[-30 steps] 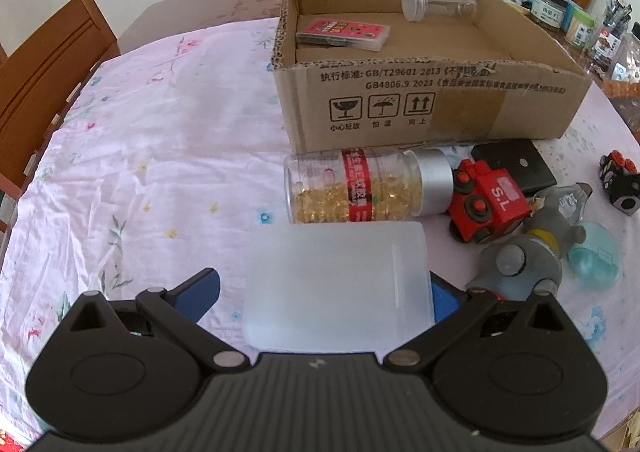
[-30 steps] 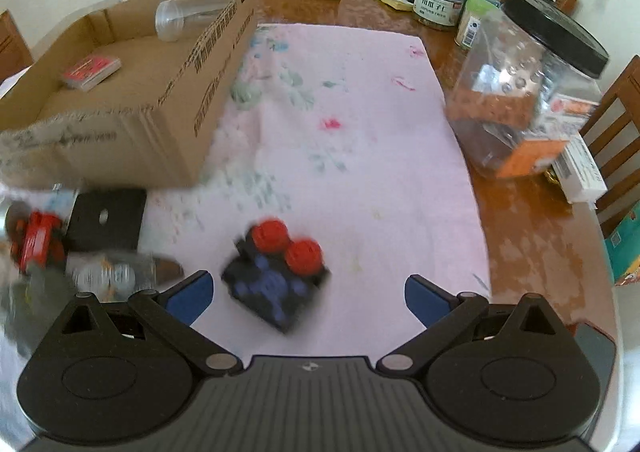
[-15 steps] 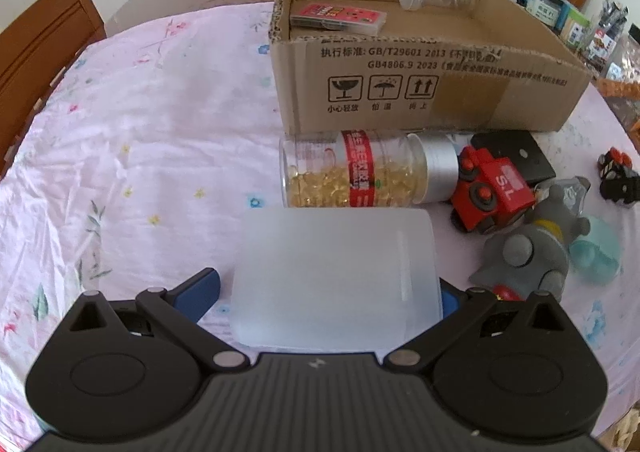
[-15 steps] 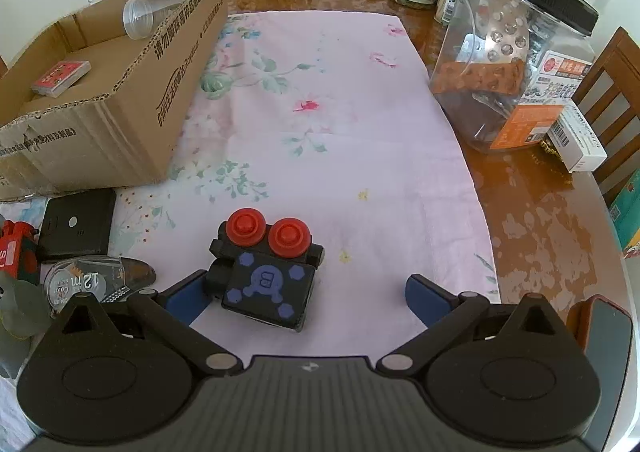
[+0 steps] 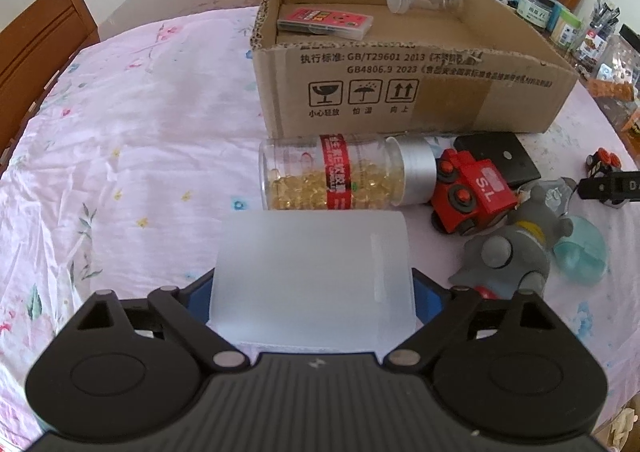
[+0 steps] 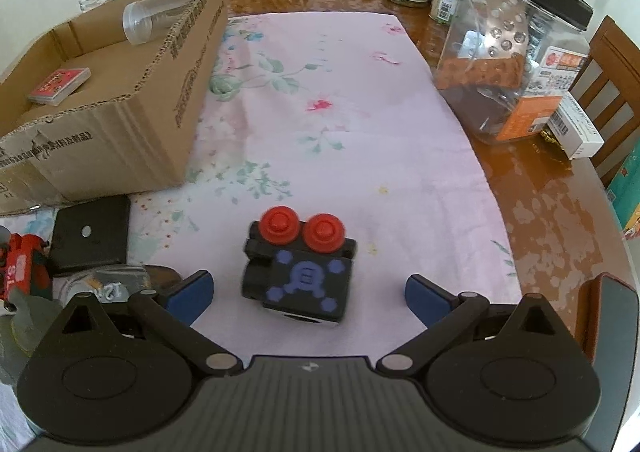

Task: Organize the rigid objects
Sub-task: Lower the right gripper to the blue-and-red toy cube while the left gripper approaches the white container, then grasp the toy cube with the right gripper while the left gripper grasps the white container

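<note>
Two items sit in your cardboard box [image 5: 420, 91] — left gripper [image 5: 312, 292] pinches the frosted container [image 5: 312, 276], right gripper [image 6: 308, 292] spread around the black toy block [image 6: 298, 272]; most remain.

Pink floral tablecloth [image 6: 320, 99]; brown cardboard box [image 5: 420, 91]; frosted white container [image 5: 312, 276].

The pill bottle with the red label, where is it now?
In the left wrist view the pill bottle lies on its side, just before the cardboard box, with the red toy truck at its silver cap.
</note>
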Tool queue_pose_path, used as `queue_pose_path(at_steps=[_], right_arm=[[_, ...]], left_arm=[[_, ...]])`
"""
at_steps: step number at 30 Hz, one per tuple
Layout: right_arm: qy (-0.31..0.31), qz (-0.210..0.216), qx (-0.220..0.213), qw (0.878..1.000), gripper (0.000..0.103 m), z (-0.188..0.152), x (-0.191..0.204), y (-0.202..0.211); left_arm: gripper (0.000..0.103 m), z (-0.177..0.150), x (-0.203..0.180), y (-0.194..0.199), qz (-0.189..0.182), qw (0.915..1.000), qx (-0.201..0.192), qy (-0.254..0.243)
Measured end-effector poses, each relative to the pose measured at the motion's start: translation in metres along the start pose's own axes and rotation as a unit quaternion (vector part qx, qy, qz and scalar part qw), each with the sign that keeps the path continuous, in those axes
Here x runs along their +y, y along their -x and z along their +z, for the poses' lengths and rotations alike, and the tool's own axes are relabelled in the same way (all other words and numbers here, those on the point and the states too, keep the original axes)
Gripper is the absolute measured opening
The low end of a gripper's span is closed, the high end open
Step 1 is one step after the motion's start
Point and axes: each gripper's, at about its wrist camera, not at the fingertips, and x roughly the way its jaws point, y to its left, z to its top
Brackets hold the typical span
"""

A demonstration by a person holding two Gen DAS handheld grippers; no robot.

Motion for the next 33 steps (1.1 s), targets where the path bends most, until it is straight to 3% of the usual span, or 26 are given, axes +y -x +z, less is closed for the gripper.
queue_pose_path(at_steps=[7, 15, 19, 33], right_arm=[[0.001, 0.000, -0.010, 1.000, 0.081, 0.002, 0.000, 0.006], [-0.001, -0.004, -0.011, 1.000, 0.075, 0.005, 0.000, 0.005], [0.004, -0.001, -0.010, 1.000, 0.059, 0.007, 0.001, 0.006], [0.068, 0.023, -0.013, 0.997, 0.057, 0.019, -0.007, 0.034]], left_arm=[[0.092, 0.002, 0.000, 0.006, -0.003, 1.0000, -0.006, 0.001], [0.086, 0.007, -0.001, 0.012, -0.006, 0.9999, -0.005, -0.008], [0.083, 0.009, 0.003, 0.012, -0.008, 0.9999, -0.004, -0.006], [0.083, 0.024, 0.002, 0.051, -0.023, 0.9970, -0.008, -0.073]])
